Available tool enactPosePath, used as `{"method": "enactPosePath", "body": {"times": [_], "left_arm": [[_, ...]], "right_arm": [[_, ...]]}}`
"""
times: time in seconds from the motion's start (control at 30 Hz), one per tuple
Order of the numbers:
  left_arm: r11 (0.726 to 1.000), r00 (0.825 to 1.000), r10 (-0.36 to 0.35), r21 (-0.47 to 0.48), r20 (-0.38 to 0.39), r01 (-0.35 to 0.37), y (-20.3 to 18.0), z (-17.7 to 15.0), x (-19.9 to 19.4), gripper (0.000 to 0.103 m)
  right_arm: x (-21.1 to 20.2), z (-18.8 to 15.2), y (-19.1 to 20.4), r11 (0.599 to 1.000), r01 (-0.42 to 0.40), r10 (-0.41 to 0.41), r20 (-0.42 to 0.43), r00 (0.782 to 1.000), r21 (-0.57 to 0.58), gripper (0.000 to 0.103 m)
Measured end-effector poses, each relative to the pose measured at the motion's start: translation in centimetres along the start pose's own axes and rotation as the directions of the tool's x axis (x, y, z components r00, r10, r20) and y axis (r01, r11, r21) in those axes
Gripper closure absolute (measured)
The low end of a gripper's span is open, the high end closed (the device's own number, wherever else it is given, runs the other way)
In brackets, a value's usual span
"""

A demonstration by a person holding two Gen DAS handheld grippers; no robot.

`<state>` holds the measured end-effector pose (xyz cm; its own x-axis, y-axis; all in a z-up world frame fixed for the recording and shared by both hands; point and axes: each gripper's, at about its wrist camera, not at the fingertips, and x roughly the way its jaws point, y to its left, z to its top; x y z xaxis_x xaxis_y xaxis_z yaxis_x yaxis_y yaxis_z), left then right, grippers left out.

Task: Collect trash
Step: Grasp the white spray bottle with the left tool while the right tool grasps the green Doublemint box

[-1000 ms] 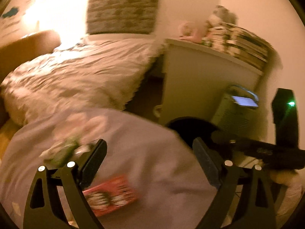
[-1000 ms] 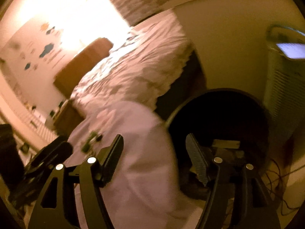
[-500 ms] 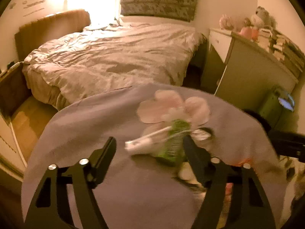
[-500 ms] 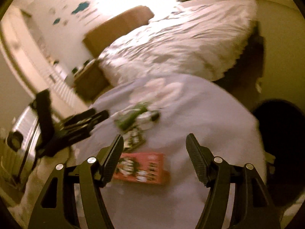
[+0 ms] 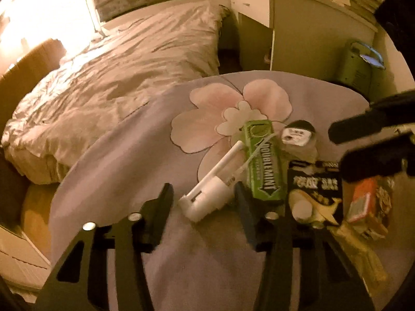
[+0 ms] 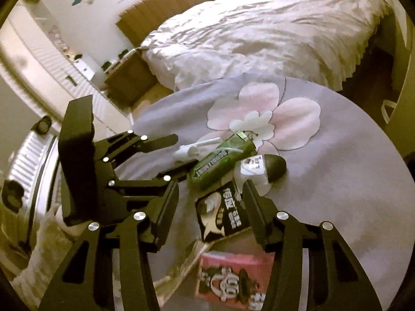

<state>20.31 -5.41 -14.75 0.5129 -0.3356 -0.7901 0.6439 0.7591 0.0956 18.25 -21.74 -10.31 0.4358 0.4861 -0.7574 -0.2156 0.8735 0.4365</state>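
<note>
Trash lies on a round purple flowered tablecloth [image 5: 124, 160]: a white plastic tube piece [image 5: 212, 189], a green Doublemint gum pack [image 5: 262, 160], a small black-capped container [image 5: 298, 136], a black snack packet [image 5: 313, 194] and a red box [image 5: 368, 207]. My left gripper [image 5: 203, 202] is open, its jaws on either side of the white piece. My right gripper [image 6: 211, 202] is open over the black packet [image 6: 225, 212], with the red box [image 6: 233, 280] below it and the gum pack [image 6: 220, 163] ahead. The left gripper [image 6: 173, 153] shows at left in the right wrist view.
An unmade bed [image 5: 116, 77] stands beyond the table. A white desk with stacked books [image 5: 311, 7] and a green appliance [image 5: 360, 64] are at right. A brown headboard [image 6: 166, 5] and a white radiator [image 6: 28, 171] show in the right wrist view.
Both grippers swung from the bin area toward the table and came down close over the trash pile. The left gripper now straddles the white piece; the right hovers over the black packet.
</note>
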Motion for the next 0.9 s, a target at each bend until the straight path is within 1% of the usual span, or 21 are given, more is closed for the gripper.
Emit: {"method": "enactPosePath", "body": {"times": [0.07, 0.13, 0.17, 0.23, 0.3, 0.43, 0.5, 0.6, 0.63, 0.67, 0.7, 0.73, 0.8, 0.87, 0.9], "left_arm": [[1.0, 1.0, -0.01, -0.027, 0.007, 0.011, 0.3, 0.3, 0.5, 0.063], [0.996, 1.0, -0.014, -0.083, 0.011, 0.015, 0.9, 0.4, 0.7, 0.065], [0.994, 1.0, -0.007, -0.111, 0.012, 0.008, 1.1, 0.4, 0.7, 0.069], [0.985, 1.0, 0.009, -0.173, 0.014, -0.007, 1.8, 0.3, 0.8, 0.071], [0.964, 1.0, 0.008, -0.265, 0.026, -0.001, 2.8, -0.1, 0.4, 0.072], [0.928, 0.999, 0.013, -0.373, 0.036, 0.001, 4.3, -1.2, -0.4, 0.075], [0.911, 0.999, 0.018, -0.412, 0.036, -0.002, 4.9, -2.0, -1.0, 0.076], [0.896, 0.999, 0.025, -0.443, 0.03, -0.009, 5.2, -2.9, -1.9, 0.076], [0.893, 0.999, 0.027, -0.449, 0.028, -0.012, 5.1, -3.1, -2.1, 0.076], [0.891, 0.999, 0.032, -0.453, 0.023, -0.018, 5.0, -3.5, -2.3, 0.076], [0.891, 0.999, 0.036, -0.454, 0.019, -0.024, 5.0, -3.7, -2.5, 0.075], [0.89, 0.999, 0.04, -0.454, 0.016, -0.029, 4.9, -3.8, -2.6, 0.075], [0.899, 0.999, 0.052, -0.436, 0.005, -0.045, 4.7, -4.0, -2.6, 0.072], [0.911, 0.997, 0.075, -0.406, -0.006, -0.071, 4.3, -3.9, -2.6, 0.072], [0.916, 0.996, 0.086, -0.392, -0.009, -0.083, 4.1, -3.8, -2.5, 0.074]], "right_arm": [[0.5, 0.2, 0.2, 1.0, 0.004, -0.004, -0.008, 1.0, 0.006, 0.051], [0.9, 0.4, 0.4, 1.0, 0.012, -0.012, -0.016, 1.0, 0.004, 0.051], [1.1, 0.6, 0.5, 1.0, 0.018, -0.018, -0.021, 1.0, 0.0, 0.051], [1.6, 1.1, 0.7, 0.999, 0.034, -0.034, -0.03, 0.999, -0.011, 0.051], [2.7, 1.8, 0.9, 0.998, 0.057, -0.058, -0.05, 0.997, -0.019, 0.051], [5.0, 3.2, 1.3, 0.993, 0.106, -0.111, -0.088, 0.99, -0.054, 0.051], [6.4, 4.0, 1.8, 0.983, 0.16, -0.171, -0.123, 0.978, -0.092, 0.051], [8.6, 4.6, 2.5, 0.966, 0.208, -0.234, -0.174, 0.957, -0.152, 0.049], [8.9, 4.6, 2.9, 0.958, 0.226, -0.256, -0.164, 0.953, -0.178, 0.05], [9.3, 4.7, 3.3, 0.946, 0.25, -0.285, -0.159, 0.945, -0.207, 0.051], [9.6, 4.6, 3.7, 0.935, 0.265, -0.305, -0.151, 0.94, -0.234, 0.056], [9.9, 4.5, 4.0, 0.929, 0.268, -0.309, -0.141, 0.94, -0.254, 0.059], [10.0, 4.4, 4.2, 0.926, 0.27, -0.311, -0.129, 0.942, -0.263, 0.062], [9.6, 4.1, 3.9, 0.936, 0.255, -0.291, -0.126, 0.948, -0.242, 0.066], [9.3, 3.9, 3.8, 0.941, 0.248, -0.281, -0.12, 0.952, -0.231, 0.067]]}}
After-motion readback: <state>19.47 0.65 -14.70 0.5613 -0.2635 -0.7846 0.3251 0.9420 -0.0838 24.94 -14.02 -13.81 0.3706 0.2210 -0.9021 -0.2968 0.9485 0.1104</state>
